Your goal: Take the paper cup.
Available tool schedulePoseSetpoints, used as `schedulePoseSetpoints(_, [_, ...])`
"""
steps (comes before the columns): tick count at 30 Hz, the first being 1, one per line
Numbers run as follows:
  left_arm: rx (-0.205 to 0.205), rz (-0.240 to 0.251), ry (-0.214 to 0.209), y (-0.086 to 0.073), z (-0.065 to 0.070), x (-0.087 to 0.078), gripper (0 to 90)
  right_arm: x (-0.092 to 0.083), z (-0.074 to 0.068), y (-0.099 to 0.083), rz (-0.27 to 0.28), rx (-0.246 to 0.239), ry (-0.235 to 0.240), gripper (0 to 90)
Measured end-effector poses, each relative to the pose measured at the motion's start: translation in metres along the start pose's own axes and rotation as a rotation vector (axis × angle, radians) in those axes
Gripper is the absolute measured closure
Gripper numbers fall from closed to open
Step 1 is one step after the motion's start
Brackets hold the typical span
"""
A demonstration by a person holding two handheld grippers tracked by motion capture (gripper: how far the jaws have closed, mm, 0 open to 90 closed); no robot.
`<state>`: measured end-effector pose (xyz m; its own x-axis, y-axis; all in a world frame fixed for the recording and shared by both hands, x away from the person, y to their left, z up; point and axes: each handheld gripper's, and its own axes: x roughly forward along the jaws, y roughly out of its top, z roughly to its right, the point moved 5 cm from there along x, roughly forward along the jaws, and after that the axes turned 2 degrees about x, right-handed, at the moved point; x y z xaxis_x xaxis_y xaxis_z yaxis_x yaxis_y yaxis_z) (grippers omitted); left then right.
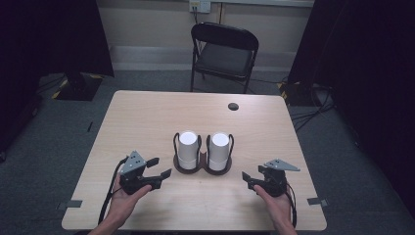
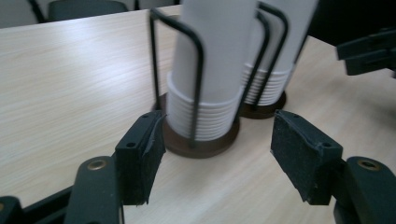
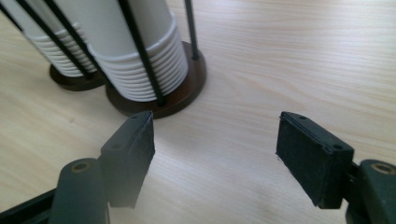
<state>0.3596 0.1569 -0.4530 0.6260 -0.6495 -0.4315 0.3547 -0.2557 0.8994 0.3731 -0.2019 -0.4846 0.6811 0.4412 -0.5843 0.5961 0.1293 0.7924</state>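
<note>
High view: two stacks of white paper cups [image 1: 203, 149] sit in a wire holder [image 1: 203, 166], so they stay upright. Left gripper [image 1: 155, 172] and right gripper [image 1: 249, 179] flank the holder, jaws apart and empty, ready to reach.

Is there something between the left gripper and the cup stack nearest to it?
On the bare table nothing lies between the left gripper and the near cup stack. However, black wire bars of the holder stand around the stack, so open fingers meet them first.
</note>
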Motion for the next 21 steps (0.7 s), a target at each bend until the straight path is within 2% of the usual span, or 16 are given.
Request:
schedulePoseSetpoints(1, [0.016,0.003,-0.040,0.005,0.007,0.003,33.9,-0.001,-0.002,0.001,0.005,-0.013,-0.001,28.0])
schedulePoseSetpoints(4, [0.029,0.001,-0.044,0.009,0.010,0.005,32.4,-0.003,-0.004,0.002,0.015,-0.013,0.010,27.9])
schedulePoseSetpoints(6, [0.025,0.012,-0.069,0.015,0.012,0.007,31.5,-0.003,-0.005,0.003,0.012,-0.015,0.015,27.7])
schedulePoseSetpoints(9, [0.034,0.023,-0.073,0.020,0.014,0.007,30.8,-0.003,-0.003,0.003,0.016,-0.008,0.013,27.7])
schedulePoseSetpoints(10, [0.030,0.047,-0.083,0.024,0.016,0.007,31.5,-0.003,-0.003,0.003,0.015,-0.007,0.013,27.7])
schedulePoseSetpoints(12, [0.033,0.056,-0.083,0.029,0.019,0.010,32.3,-0.003,-0.003,0.003,0.012,-0.005,0.020,27.7])
schedulePoseSetpoints(15, [0.036,0.051,-0.094,0.034,0.023,0.015,32.0,-0.003,-0.004,0.003,0.010,-0.007,0.021,27.7])
schedulePoseSetpoints(16, [0.047,0.054,-0.098,0.041,0.027,0.022,31.1,-0.004,-0.005,0.003,0.011,-0.005,0.024,27.7])
schedulePoseSetpoints(17, [0.047,0.054,-0.098,0.041,0.027,0.022,30.4,-0.004,-0.005,0.003,0.011,-0.005,0.024,27.7])
schedulePoseSetpoints(18, [0.066,0.054,-0.100,0.046,0.030,0.026,30.3,-0.005,-0.005,0.002,0.010,-0.006,0.022,27.7])
schedulePoseSetpoints(21, [0.082,0.045,-0.104,0.048,0.032,0.031,30.4,-0.004,-0.005,0.001,0.006,-0.004,0.022,27.8])
